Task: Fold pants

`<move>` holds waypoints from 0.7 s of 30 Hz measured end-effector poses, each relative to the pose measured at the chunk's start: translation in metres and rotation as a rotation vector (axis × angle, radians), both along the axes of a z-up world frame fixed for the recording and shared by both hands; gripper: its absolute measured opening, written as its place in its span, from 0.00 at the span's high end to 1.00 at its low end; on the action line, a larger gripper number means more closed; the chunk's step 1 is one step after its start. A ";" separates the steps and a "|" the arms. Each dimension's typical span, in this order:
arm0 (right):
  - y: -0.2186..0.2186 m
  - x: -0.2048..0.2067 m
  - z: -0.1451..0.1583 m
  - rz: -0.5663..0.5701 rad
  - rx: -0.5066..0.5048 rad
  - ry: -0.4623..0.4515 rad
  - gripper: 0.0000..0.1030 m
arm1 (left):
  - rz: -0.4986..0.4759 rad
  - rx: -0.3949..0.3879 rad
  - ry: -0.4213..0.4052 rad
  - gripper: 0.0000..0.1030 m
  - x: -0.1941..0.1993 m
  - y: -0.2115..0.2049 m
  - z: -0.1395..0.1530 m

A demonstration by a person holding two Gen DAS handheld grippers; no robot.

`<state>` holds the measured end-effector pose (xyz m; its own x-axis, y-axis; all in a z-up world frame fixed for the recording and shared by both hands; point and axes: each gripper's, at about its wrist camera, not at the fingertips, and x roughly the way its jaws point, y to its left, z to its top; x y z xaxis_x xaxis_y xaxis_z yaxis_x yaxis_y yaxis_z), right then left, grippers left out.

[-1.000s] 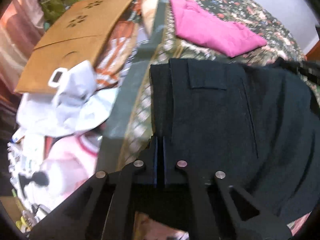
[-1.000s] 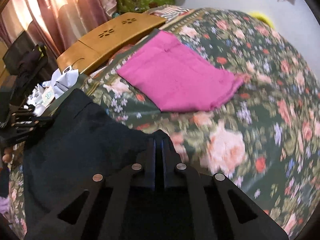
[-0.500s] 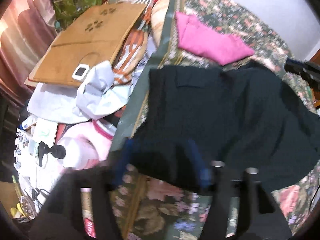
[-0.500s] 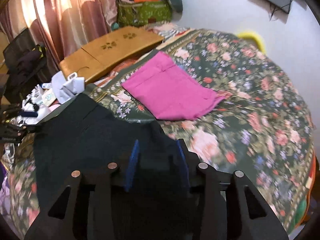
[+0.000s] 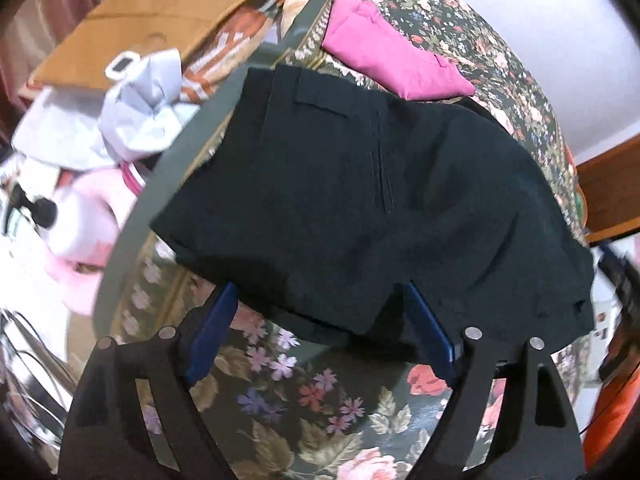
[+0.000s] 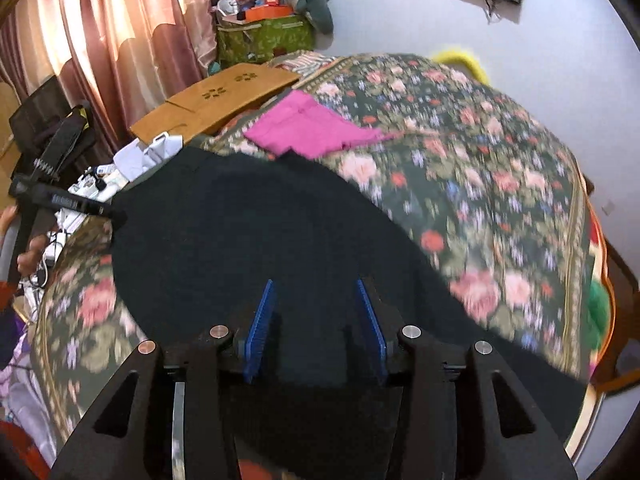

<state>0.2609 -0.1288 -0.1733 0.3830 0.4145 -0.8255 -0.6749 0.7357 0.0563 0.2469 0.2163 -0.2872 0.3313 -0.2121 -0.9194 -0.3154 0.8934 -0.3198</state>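
The black pants (image 5: 360,200) lie folded flat on the floral bedspread (image 5: 304,408); they also show in the right wrist view (image 6: 240,240). My left gripper (image 5: 320,320) is open, its blue pads on either side of the pants' near edge, holding nothing. My right gripper (image 6: 316,312) is open above the pants' near part, and empty. The left gripper (image 6: 68,200) appears at the pants' left edge in the right wrist view.
A folded pink garment (image 5: 384,56) lies beyond the pants, also seen in the right wrist view (image 6: 312,128). A wooden board (image 6: 216,100), white cloth (image 5: 132,120) and clutter lie left of the bed. A wooden bed frame (image 5: 608,192) is at the right.
Both grippers were shut on the pants a second ago; they have opened, let go and drawn back. The pants now rest on the bed.
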 end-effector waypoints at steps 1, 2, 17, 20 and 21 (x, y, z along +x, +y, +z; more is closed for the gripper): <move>-0.004 -0.003 -0.002 -0.004 0.002 0.009 0.62 | 0.011 -0.024 0.001 0.23 0.000 0.001 -0.002; -0.009 -0.007 -0.005 -0.011 0.006 0.022 0.62 | 0.022 -0.045 0.000 0.24 0.000 0.003 -0.003; 0.025 -0.033 -0.030 0.124 -0.069 -0.029 0.63 | 0.021 0.122 -0.061 0.87 0.006 -0.005 0.011; 0.032 -0.032 -0.032 0.143 -0.078 -0.036 0.90 | 0.024 0.167 -0.099 0.88 0.004 -0.005 0.024; 0.034 -0.033 -0.030 0.145 -0.078 -0.049 0.91 | 0.022 0.181 -0.108 0.88 0.003 -0.006 0.027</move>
<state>0.2283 -0.0952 -0.2035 0.3645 0.4041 -0.8390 -0.7750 0.6311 -0.0327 0.2501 0.2103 -0.2598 0.4328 -0.0388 -0.9007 -0.3077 0.9327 -0.1880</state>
